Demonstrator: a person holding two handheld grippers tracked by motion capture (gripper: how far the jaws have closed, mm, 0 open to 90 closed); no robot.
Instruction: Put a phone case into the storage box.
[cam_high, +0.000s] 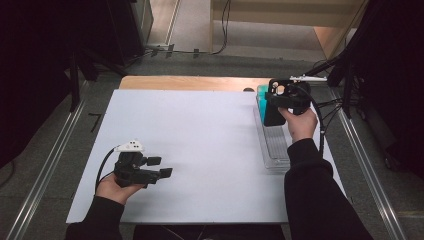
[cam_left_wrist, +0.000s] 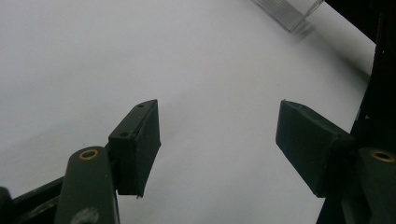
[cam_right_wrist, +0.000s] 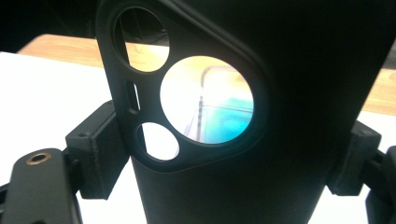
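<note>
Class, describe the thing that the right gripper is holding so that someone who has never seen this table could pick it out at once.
Start at the white table and go to its far right edge, where a clear tray lies with something teal at its far end. Above it, the right gripper grips a black phone case; round camera cut-outs near its top set it apart.

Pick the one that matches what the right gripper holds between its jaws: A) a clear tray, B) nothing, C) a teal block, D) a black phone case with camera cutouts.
D: the right gripper has its pads pressed on both sides of the black phone case, whose round camera holes show through.
</note>
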